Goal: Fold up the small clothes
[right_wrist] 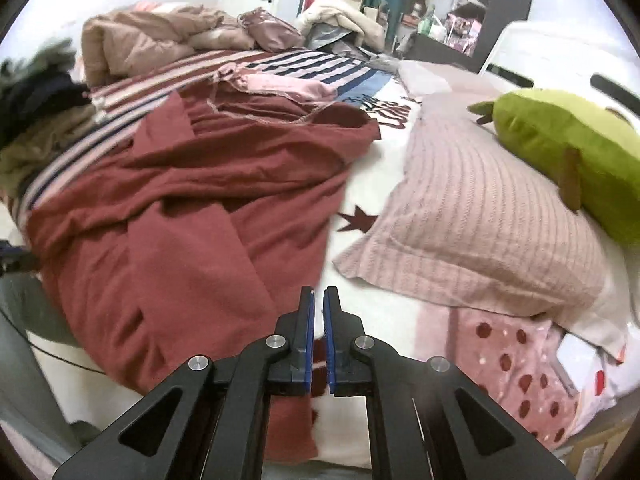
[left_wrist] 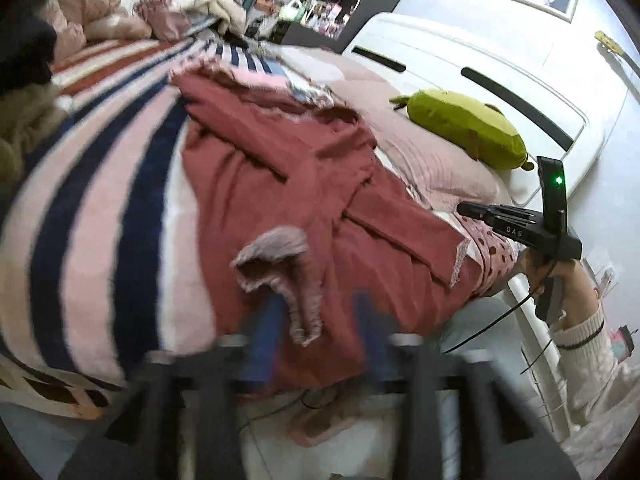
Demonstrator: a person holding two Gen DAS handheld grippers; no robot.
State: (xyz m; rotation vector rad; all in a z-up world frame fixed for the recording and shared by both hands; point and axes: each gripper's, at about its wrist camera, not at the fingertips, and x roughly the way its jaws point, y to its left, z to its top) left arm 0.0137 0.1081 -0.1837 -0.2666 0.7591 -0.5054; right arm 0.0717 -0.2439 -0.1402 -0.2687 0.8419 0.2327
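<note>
Blurred left claw (left_wrist: 316, 320) spread over red garment (left_wrist: 280, 184); right claw (right_wrist: 318, 312) nearly closed.

Soft matt dusty-red cloth garment (right_wrist: 192, 216), creased, with pale stitched hems, at the centre. Nubbly pinkish-grey cloth piece (left_wrist: 276, 264), rough and frayed-looking, draped at the blue pad (left_wrist: 276, 308) of the left gripper (left_wrist: 316, 320). Fuzzy striped blanket (left_wrist: 92, 208) at 9 o'clock. Ribbed pale pink pillowcase (right_wrist: 472, 216), matt, at 3 o'clock. Plush green toy (right_wrist: 560, 140), slightly velvety. Smooth glossy white headboard (left_wrist: 460, 64) at 1 o'clock. Matt black plastic right gripper (right_wrist: 318, 312) with shiny metal rivets and smooth blue pads. Fleecy pink dotted cloth (right_wrist: 516, 364) at 4 o'clock.
</note>
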